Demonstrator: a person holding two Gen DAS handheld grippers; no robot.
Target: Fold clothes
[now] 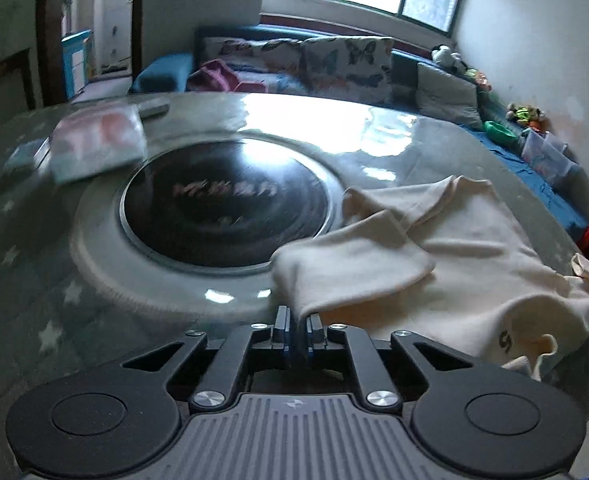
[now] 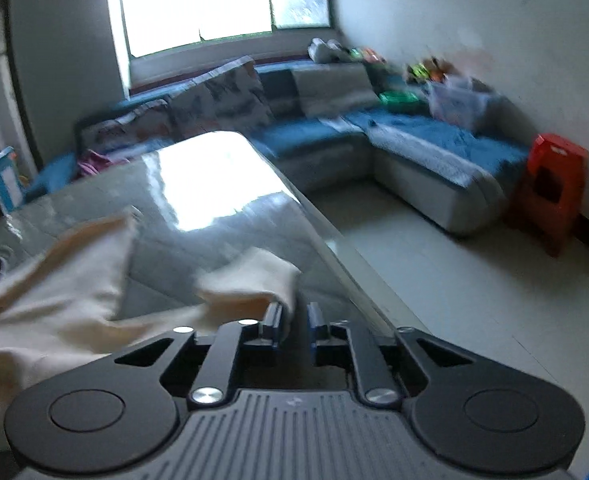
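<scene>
A cream garment (image 1: 454, 264) lies crumpled on the right part of a glass table (image 1: 302, 120), one flap folded over toward the middle. My left gripper (image 1: 298, 322) is shut on the garment's near left edge, and the cloth rises from between its fingers. In the right wrist view the same garment (image 2: 74, 280) stretches away to the left, blurred. My right gripper (image 2: 294, 316) holds a cloth corner between its narrowly spaced fingers, close to the table's right edge (image 2: 334, 248).
A black round hotplate (image 1: 226, 212) is set into the table's middle. A plastic packet (image 1: 98, 140) and a dark remote (image 1: 154, 108) lie at the far left. Beyond the table are a blue sofa (image 2: 434, 140) with cushions, a red stool (image 2: 554, 192) and open floor (image 2: 474, 280).
</scene>
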